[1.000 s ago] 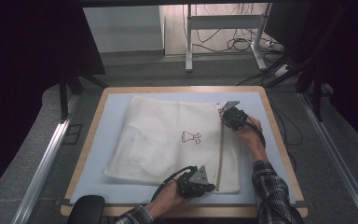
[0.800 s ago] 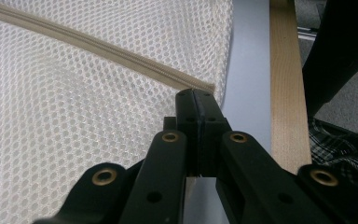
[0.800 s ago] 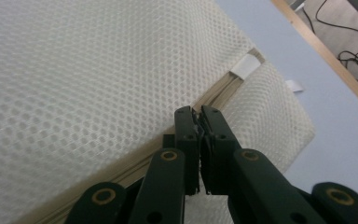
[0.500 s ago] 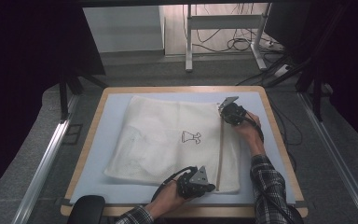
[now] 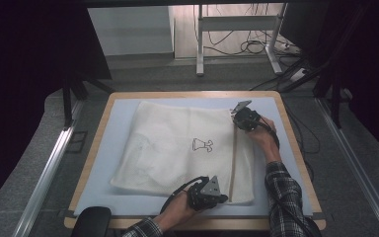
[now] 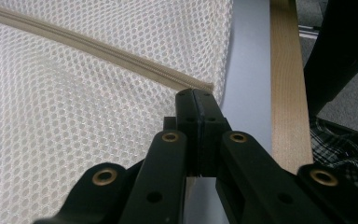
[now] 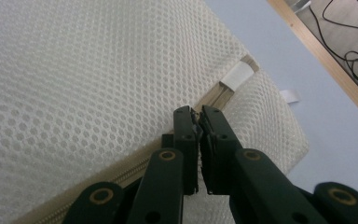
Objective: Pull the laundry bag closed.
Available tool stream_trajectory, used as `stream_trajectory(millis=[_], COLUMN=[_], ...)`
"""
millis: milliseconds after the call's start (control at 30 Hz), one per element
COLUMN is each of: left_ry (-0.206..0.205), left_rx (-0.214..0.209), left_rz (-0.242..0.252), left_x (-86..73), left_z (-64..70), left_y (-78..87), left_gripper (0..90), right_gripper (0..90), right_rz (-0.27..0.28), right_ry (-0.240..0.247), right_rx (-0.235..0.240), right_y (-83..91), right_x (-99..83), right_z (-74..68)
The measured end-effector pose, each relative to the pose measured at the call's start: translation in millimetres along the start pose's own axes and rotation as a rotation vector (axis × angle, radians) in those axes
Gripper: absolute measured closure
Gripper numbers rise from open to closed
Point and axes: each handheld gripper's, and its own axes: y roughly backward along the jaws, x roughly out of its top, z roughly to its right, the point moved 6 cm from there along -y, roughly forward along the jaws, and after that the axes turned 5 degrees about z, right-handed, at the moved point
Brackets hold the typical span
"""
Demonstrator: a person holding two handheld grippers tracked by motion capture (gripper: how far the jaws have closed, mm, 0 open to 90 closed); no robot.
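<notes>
Nothing shifted since before: your left gripper [image 5: 221, 198] stayed clamped on the mesh bag's [image 5: 172, 148] near zipper [image 5: 234, 158] end, your right gripper [image 5: 239, 120] pinching the far end.

A cream honeycomb-mesh bag [image 5: 177, 148] with beige zipper [image 6: 98, 51] on pale blue mat [image 5: 118, 118].

Small dark print [image 5: 202, 144] on the mesh bag [image 5: 168, 148] is too small to read. Whatever the right claw [image 7: 197, 116] pinches at the zipper [image 7: 121, 179] is hidden.
</notes>
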Motion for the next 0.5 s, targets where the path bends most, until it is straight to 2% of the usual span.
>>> stream_trajectory(millis=[233, 500], left_ry=[0.002, 0.001], left_rx=[-0.001, -0.001], left_rz=[-0.002, -0.002], left_x=[0.0, 0.0], left_z=[-0.1, -0.1], left_y=[0.1, 0.1], left_gripper=[90.0, 90.0], right_gripper=[85.1, 86.0], right_rz=[-0.033, -0.037], right_ry=[0.030, 0.028], right_rx=[-0.030, -0.062], right_y=[-0.1, -7.8], right_x=[-4.0, 0.2], right_z=[3.2, 5.1])
